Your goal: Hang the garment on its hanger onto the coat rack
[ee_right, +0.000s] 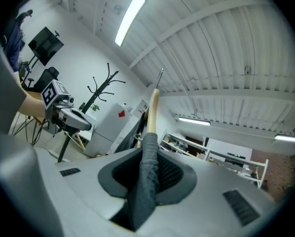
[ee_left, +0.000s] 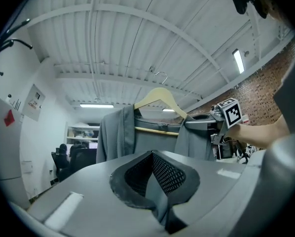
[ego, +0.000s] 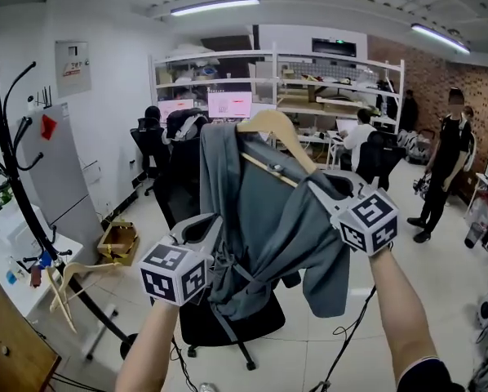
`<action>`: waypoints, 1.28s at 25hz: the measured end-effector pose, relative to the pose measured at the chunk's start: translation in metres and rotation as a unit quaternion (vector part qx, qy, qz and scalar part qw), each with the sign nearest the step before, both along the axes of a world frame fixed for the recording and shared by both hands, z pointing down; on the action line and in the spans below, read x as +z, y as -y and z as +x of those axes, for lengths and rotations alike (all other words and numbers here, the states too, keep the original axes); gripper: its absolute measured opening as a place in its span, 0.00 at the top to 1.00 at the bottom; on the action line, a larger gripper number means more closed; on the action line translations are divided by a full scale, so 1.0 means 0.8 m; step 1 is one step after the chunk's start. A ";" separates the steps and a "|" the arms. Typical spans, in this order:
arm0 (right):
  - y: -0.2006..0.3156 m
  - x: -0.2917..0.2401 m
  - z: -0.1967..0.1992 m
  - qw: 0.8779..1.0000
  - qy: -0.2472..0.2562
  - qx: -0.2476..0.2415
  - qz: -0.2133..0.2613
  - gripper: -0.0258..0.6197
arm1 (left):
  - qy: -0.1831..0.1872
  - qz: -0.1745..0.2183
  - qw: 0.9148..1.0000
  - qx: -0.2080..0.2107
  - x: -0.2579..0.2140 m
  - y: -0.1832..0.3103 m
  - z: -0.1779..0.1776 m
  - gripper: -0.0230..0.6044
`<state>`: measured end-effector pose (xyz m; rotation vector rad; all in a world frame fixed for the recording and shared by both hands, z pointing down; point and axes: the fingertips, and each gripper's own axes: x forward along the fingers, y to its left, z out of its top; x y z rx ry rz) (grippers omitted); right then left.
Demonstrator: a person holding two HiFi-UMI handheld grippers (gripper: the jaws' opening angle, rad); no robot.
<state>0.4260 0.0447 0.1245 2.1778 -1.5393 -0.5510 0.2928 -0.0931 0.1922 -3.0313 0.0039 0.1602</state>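
Observation:
A grey garment [ego: 268,227] hangs on a wooden hanger [ego: 268,125], held up in mid-air in front of me. My right gripper [ego: 330,190] is shut on the garment's right shoulder at the hanger's end; in the right gripper view the fabric [ee_right: 146,181] is pinched in the right gripper [ee_right: 147,167], with the hanger [ee_right: 152,112] rising beyond. My left gripper [ego: 201,229] sits at the garment's left edge, lower down. In the left gripper view a grey fold lies clamped in the left gripper [ee_left: 157,181], below the hanger [ee_left: 160,98]. The black coat rack [ego: 11,166] stands at far left.
A black office chair [ego: 219,317] stands below the garment. Spare wooden hangers [ego: 68,284] lean at the rack's foot by a white desk [ego: 15,276] and a grey cabinet [ego: 60,178]. Shelves [ego: 309,80] and seated people fill the back; a person [ego: 448,162] stands at right.

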 end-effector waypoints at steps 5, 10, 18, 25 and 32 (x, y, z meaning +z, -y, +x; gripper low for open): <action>0.010 -0.019 -0.059 0.998 -0.009 -0.057 -0.010 0.83 | -0.011 0.002 0.999 -0.039 -0.024 0.008 -0.060 0.96; 0.022 -0.024 -0.138 0.992 -0.031 -0.117 -0.021 0.83 | -0.020 0.021 0.996 -0.082 -0.045 0.020 -0.133 0.96; 0.098 -0.029 -0.293 0.974 -0.028 -0.222 -0.027 0.83 | -0.023 0.033 0.986 -0.162 -0.069 0.077 -0.298 0.96; 0.173 -0.006 -0.393 0.961 -0.002 -0.276 -0.027 0.83 | -0.017 0.034 0.973 -0.229 -0.059 0.114 -0.437 0.96; 0.243 0.013 -0.464 0.947 0.037 -0.318 -0.030 0.83 | -0.007 0.031 0.960 -0.278 -0.054 0.138 -0.537 0.96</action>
